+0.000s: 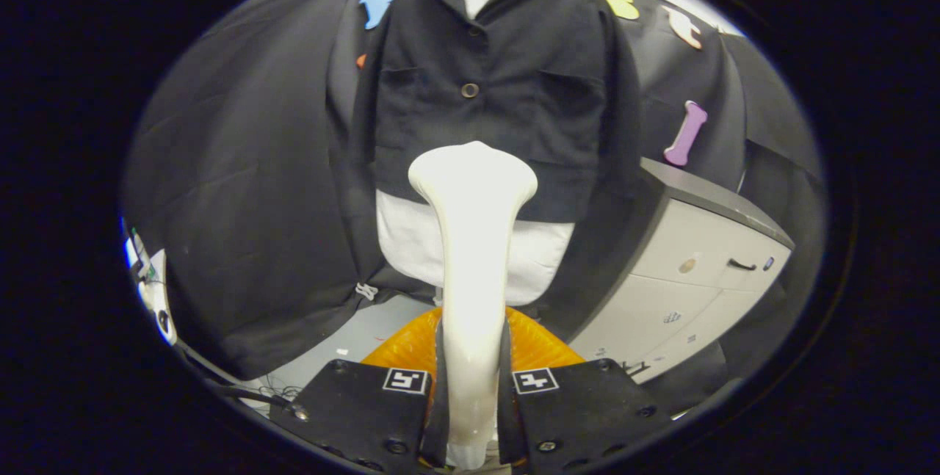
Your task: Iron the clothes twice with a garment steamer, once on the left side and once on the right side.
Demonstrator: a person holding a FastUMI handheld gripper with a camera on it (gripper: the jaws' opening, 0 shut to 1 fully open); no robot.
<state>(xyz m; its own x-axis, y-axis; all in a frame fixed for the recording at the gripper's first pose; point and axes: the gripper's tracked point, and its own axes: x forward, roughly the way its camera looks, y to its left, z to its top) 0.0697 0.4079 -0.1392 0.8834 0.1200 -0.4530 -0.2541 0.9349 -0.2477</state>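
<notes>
A dark buttoned jacket (499, 86) hangs on a hanger over a white shirt (411, 247) straight ahead, against the booth's black cloth wall. My gripper (470, 379) is shut on the handle of a white garment steamer (474, 255). The steamer rises from between the fingers, and its wide head (474, 174) stands in front of the jacket's lower hem, near the middle. I cannot tell whether the head touches the cloth. Behind the handle, just beyond the fingers, lies an orange ribbed part (540, 346).
A pale cabinet (690, 277) with a grey top and dark handles stands to the right of the clothes. Cables and a white device (150, 280) sit low at the left. The pale floor (367, 328) shows below the hanging cloth.
</notes>
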